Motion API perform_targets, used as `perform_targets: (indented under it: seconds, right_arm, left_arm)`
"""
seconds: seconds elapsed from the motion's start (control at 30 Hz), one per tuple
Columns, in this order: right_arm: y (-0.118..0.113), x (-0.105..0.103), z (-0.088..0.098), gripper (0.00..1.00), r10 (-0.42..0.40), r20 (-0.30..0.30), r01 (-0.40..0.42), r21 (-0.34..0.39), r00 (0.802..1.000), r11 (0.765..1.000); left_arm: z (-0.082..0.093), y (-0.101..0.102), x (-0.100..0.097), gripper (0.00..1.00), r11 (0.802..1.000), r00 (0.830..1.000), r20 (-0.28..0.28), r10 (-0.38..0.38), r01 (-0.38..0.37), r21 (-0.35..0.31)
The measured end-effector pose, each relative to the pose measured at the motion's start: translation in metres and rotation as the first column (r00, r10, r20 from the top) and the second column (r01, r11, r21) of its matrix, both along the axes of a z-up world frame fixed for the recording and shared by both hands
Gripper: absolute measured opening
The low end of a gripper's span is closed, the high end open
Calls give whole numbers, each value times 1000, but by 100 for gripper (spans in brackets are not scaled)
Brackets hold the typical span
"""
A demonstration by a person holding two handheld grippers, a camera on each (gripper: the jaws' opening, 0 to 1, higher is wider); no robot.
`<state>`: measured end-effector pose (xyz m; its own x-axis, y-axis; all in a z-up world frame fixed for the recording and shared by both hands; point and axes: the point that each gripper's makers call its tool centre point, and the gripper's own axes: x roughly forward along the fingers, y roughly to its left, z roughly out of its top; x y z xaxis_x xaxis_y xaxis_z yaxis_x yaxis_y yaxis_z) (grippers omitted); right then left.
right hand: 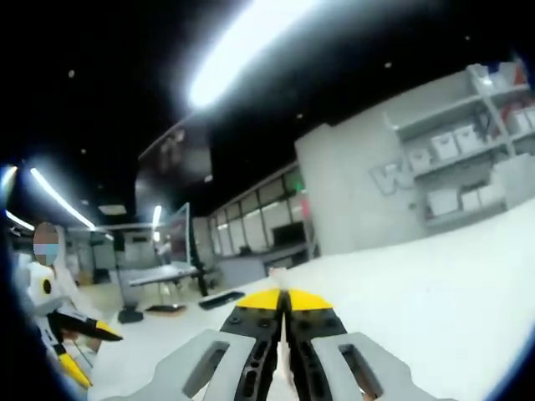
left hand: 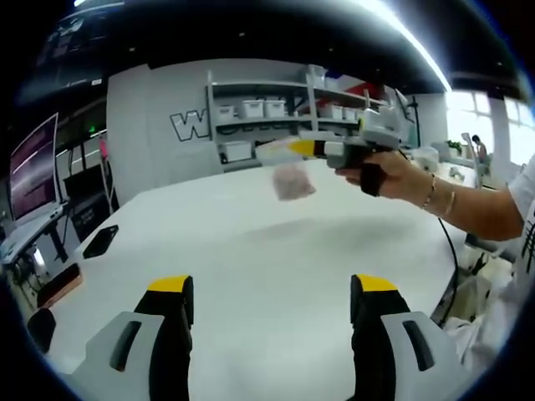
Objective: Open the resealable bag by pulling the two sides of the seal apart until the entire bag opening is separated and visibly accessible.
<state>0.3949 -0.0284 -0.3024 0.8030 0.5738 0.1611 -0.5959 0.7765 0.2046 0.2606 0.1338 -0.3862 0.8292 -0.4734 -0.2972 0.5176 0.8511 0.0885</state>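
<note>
Bag (left hand: 292, 179) hangs in the air above the white table (left hand: 276, 259), at 12 o'clock in the left gripper view, pinched at its top edge by the right gripper (left hand: 294, 149). It looks light, limp and thin. Left gripper (left hand: 272, 292) is released and empty; it should probably take the opposite seal lip.

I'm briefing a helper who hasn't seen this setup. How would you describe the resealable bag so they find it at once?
Start at the large white table in the left gripper view, with grey shelving behind it. Above its far side, the right gripper is held out by a hand, and the resealable bag hangs from its shut jaws. It is small, translucent, pinkish, and nothing else hangs in mid-air.
</note>
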Motion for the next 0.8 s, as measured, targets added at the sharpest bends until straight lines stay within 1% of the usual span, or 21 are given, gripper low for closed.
perform_targets:
  seconds: [0.13, 0.27, 0.5, 0.8]
  right_arm:
    - [-2, -1, -3, 0, 7, -4, -7, -5, 1000, 1000]
    - [-6, -2, -3, 0, 9, -7, -9, 4, 1000, 1000]
    - [-7, -15, -2, 0, 25, 4, -25, -4, 1000, 1000]
    - [-8, -21, -1, 0, 38, 8, -38, 12, 999, 999]
  left_arm:
    - [0, -1, 1, 76, 1000, 1000, 0, -1, 1, 0]
    - [-1, -4, 1, 76, 1000, 1000, -2, -9, 9, 2]
    - [0, -5, 2, 76, 1000, 1000, -2, -13, 13, 7]
    - [-1, -9, 2, 75, 1000, 1000, -4, -21, 21, 10]
